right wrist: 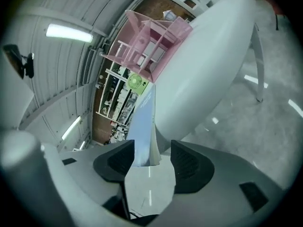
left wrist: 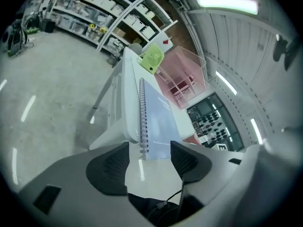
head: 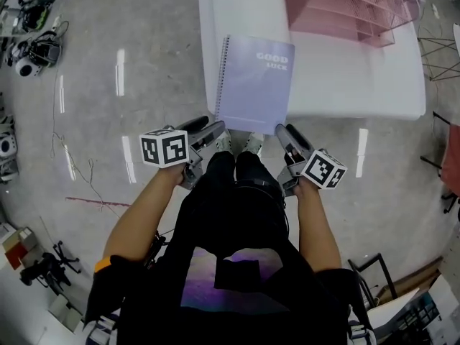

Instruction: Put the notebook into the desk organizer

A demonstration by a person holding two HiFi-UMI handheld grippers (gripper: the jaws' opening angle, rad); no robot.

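Overhanging the worktop's [head: 345,85] near edge is one notebook [head: 255,85]; one desk organizer [head: 345,6] is standing far right; left tongs [head: 213,135] and right tongs [head: 286,133] are gaping, empty.

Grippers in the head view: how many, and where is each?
2. The left gripper faces the near left corner of the notebook, the right gripper its near right corner; none hidden.
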